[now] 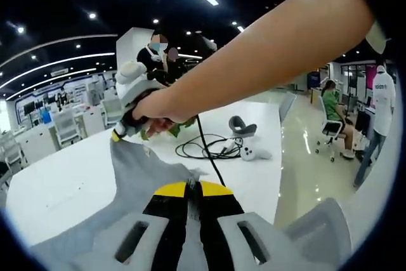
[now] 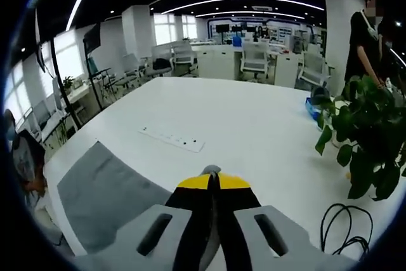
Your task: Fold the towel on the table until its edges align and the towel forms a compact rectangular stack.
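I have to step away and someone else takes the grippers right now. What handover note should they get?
Left gripper: shut on the grey cloth towel, holding an edge.
Right gripper: shut on the same towel, lifted over the white table; its other part lies flat.
Done: both edges pinched, towel raised.
Left: bring edges together, lay down, repeat folds into a compact rectangle.

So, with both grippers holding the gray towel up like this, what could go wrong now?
1. Each gripper pinches only a thin edge of the towel: the left gripper near one corner, the right gripper at another. An edge might slip out.
2. The black cable lies on the table close to the lifted cloth and may snag.
3. The plant stands near the right gripper and could be brushed.
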A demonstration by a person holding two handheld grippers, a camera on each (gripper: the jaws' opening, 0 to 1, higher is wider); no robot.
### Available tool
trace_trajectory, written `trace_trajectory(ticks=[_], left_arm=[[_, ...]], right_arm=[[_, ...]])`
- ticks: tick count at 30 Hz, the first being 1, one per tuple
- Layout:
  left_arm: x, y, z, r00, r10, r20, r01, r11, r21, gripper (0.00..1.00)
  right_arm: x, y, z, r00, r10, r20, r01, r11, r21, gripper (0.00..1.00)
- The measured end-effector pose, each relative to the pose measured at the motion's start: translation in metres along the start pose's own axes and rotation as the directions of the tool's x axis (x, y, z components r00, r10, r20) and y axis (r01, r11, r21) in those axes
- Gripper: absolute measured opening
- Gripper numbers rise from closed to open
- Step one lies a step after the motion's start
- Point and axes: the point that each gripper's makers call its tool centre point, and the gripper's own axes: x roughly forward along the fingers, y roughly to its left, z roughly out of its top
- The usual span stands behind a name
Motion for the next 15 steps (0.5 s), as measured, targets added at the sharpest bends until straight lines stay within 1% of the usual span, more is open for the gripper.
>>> trace_trajectory(ticks=[4,7,15], left_arm=[[-0.011,0.008,0.004,1.000,0.013,0.014,-0.013,1.000,0.006,0.05],[-0.022,0.014,0.009,0.999,0.026,0.031,-0.027,1.000,0.007,0.05],[-0.048,0.031,0.018,0.996,0.060,0.064,-0.060,0.998,-0.001,0.05]], right_arm=[[0.001,0.010,0.010,1.000,0.007,0.005,-0.007,1.000,0.020,0.00],[0.001,0.020,0.019,1.000,0.011,0.007,-0.011,1.000,0.001,0.00],[0.001,0.047,0.044,0.999,0.026,0.030,-0.025,0.999,-0.021,0.00]])
